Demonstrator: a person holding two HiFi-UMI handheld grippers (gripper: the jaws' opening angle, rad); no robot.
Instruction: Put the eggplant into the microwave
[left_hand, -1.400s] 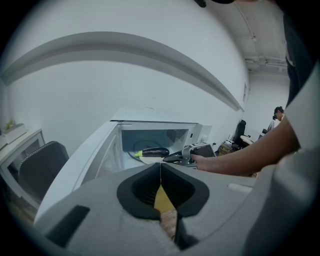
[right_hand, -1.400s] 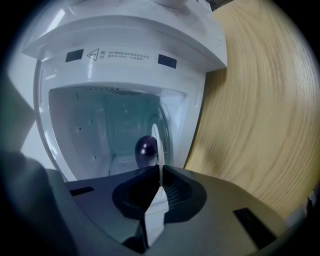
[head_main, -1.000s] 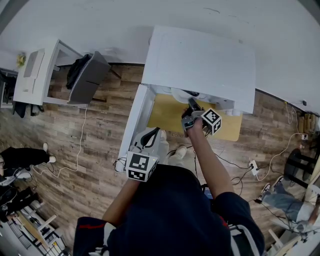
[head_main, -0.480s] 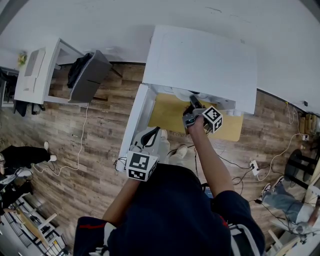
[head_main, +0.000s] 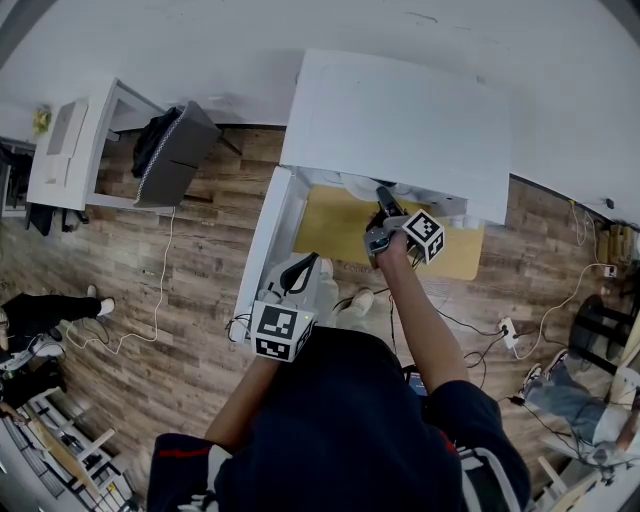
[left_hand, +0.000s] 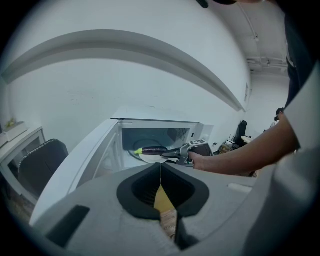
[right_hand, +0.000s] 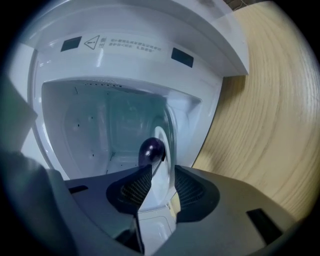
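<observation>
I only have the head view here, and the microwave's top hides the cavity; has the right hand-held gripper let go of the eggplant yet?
Observer: Yes. In its own view the right hand-held gripper has just been opening its jaws. They stand apart, and the eggplant sits just beyond the tips, unclamped.
Operator: Thank you. Where does it lie?
Observer: The left gripper view shows it lying on the white turntable plate inside the microwave, with its green stem end towards that view's left.
</observation>
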